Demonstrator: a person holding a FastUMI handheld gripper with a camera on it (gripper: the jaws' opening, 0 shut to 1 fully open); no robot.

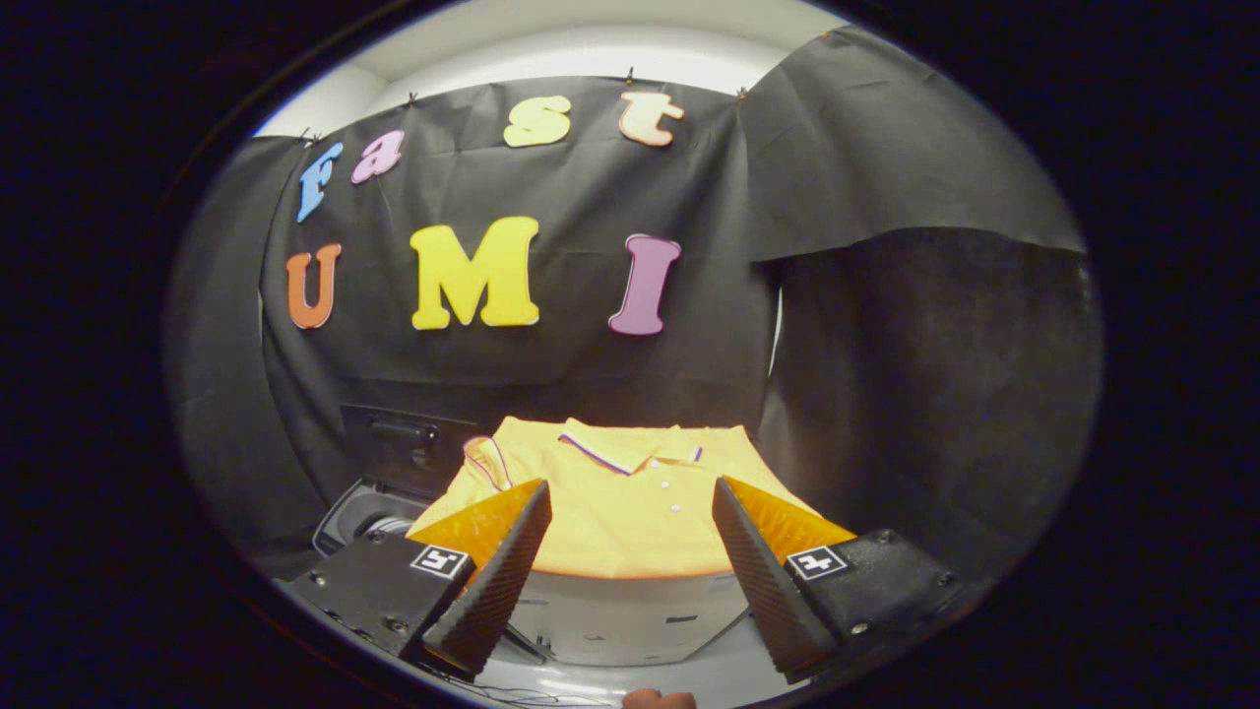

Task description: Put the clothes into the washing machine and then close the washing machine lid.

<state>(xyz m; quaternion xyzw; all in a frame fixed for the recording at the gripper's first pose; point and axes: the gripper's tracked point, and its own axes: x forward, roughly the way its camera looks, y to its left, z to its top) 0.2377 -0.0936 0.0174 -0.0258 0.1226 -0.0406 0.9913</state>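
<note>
While the yellow polo shirt (630, 502) lies folded on a pale stand just beyond the gripper (630, 502) — jaws spread wide, grasping nothing — the washing machine (369, 512) at far left stands open, so loading and lid-closing both remain.

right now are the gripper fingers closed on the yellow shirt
No: the gripper fingers stand wide apart, with the folded yellow shirt lying untouched just ahead of them.

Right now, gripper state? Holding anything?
Gripper: open, holding nothing. Its fingers are spread apart, with the folded yellow polo shirt lying just ahead of and between them, untouched.
</note>
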